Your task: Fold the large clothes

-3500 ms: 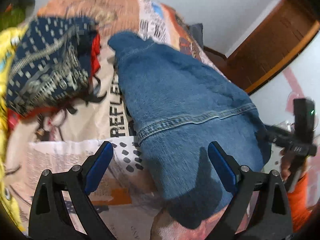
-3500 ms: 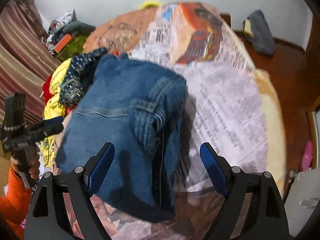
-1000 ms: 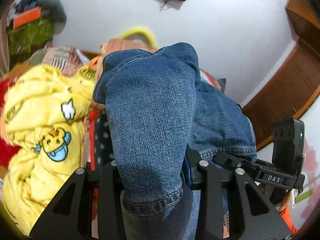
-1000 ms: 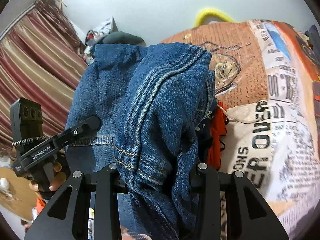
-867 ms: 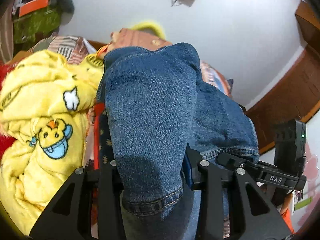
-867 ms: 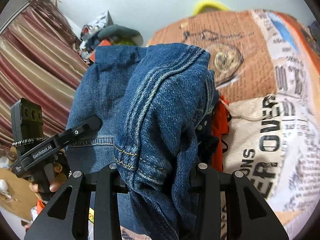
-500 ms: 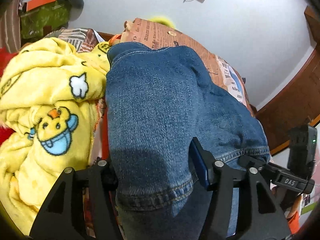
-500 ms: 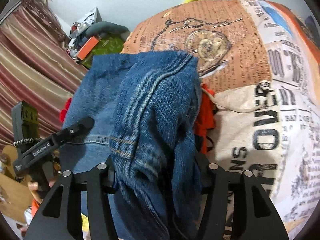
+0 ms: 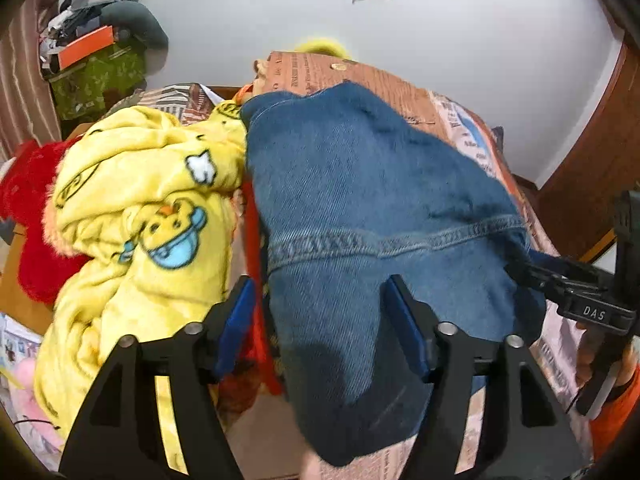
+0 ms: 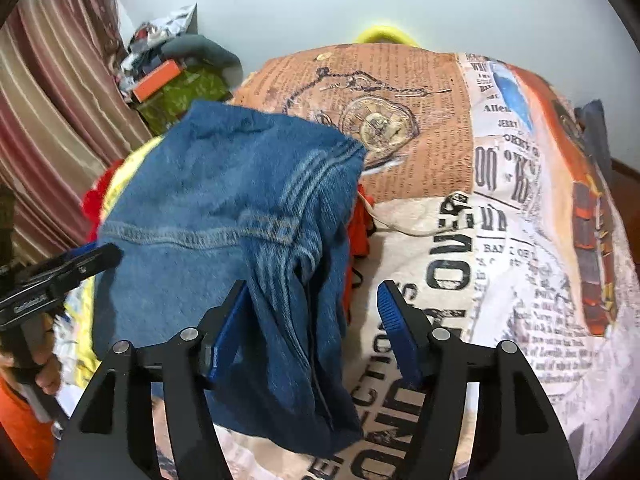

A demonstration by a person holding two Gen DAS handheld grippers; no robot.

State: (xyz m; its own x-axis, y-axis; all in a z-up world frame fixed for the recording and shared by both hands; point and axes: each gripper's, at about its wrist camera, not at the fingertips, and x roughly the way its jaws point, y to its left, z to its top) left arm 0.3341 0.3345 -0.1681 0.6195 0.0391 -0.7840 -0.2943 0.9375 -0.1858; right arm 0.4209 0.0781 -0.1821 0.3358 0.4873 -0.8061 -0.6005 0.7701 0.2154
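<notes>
Folded blue jeans [image 9: 372, 216] lie on top of a heap of clothes on the bed; they also show in the right wrist view [image 10: 224, 216]. My left gripper [image 9: 320, 320] is open, its jaws standing apart around the near end of the jeans. My right gripper [image 10: 312, 324] is open too, its jaws apart around the hanging right edge of the jeans. Each gripper shows in the other's view: the right one [image 9: 580, 292] at the jeans' right side, the left one [image 10: 52, 280] at their left side.
A yellow fleece with a duck print [image 9: 132, 208] and a red garment [image 9: 28, 216] lie left of the jeans. The bed has a newspaper-print cover [image 10: 500, 240]. Clutter [image 9: 92, 56] and a striped curtain [image 10: 44, 120] stand at the back left. A brown door [image 9: 592, 160] is right.
Both grippers were shut on the jeans and held them up a second ago. They have lowered the jeans onto the clothes heap, opened, and let go.
</notes>
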